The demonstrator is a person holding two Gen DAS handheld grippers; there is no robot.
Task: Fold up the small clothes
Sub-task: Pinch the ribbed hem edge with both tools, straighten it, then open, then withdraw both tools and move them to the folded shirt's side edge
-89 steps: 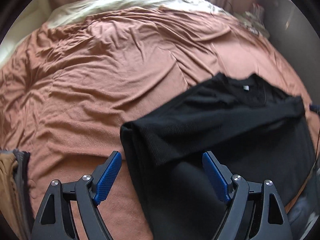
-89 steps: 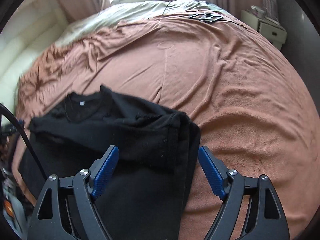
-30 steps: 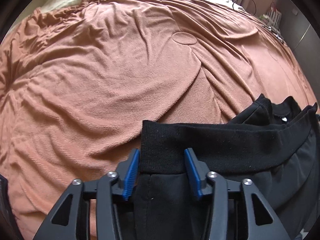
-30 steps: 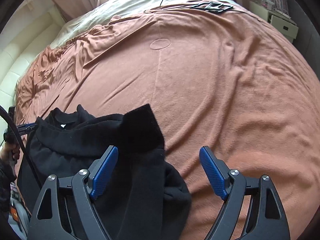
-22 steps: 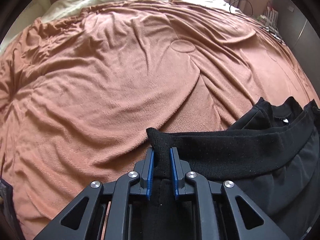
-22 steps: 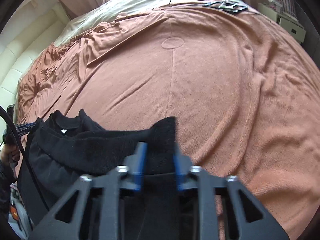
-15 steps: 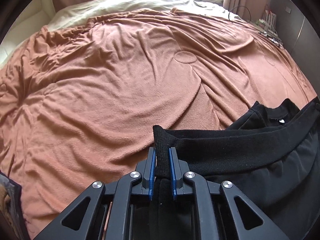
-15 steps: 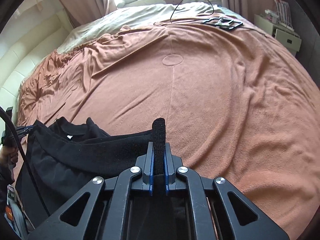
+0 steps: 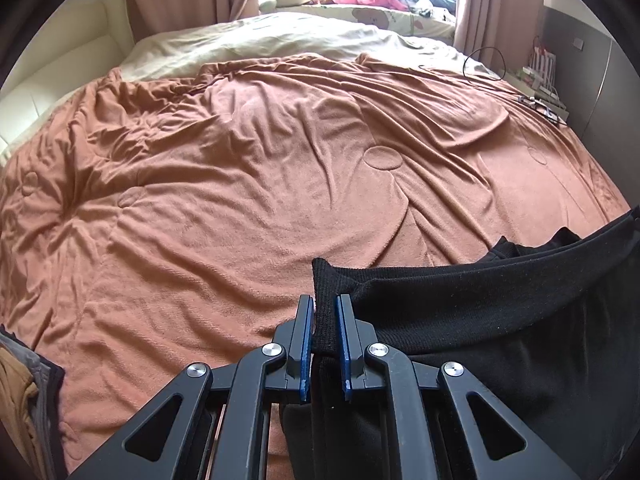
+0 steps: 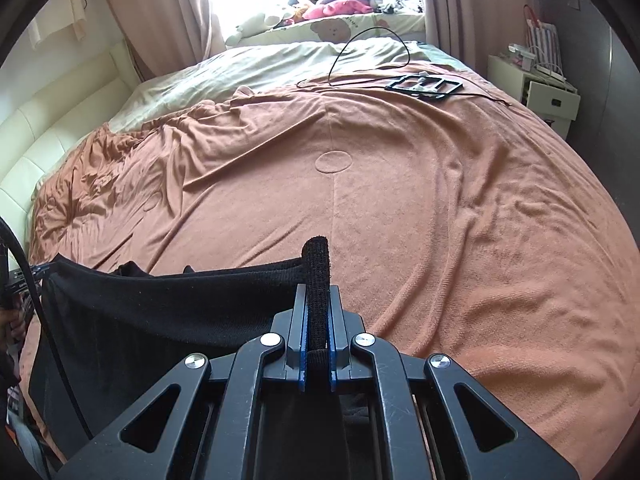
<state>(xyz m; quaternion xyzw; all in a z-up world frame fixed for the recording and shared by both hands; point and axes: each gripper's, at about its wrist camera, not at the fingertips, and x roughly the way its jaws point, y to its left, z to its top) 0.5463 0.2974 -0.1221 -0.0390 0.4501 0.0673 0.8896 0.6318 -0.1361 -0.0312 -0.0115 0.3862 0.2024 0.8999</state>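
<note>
A black knitted sweater (image 9: 480, 320) hangs by its ribbed hem over the brown bedspread (image 9: 240, 184). My left gripper (image 9: 323, 312) is shut on the hem's left corner. In the right wrist view the same black sweater (image 10: 160, 304) stretches off to the left, and my right gripper (image 10: 316, 304) is shut on the hem's other corner, which sticks up between the blue pads. The hem is pulled taut between both grippers. The sweater's collar (image 9: 508, 248) peeks out behind the hem. Its lower part is hidden under the grippers.
The brown bedspread (image 10: 440, 200) covers a wide bed. A black frame with a cable (image 10: 424, 84) lies at the far right of the bed. A pile of folded clothes (image 9: 24, 400) sits at the bed's near left. A white nightstand (image 10: 536, 92) stands on the right.
Both grippers went from open over the flat sweater to shut on the hem corners. Since half a second ago they have lifted the hem higher, and the view tilts up toward the window.
</note>
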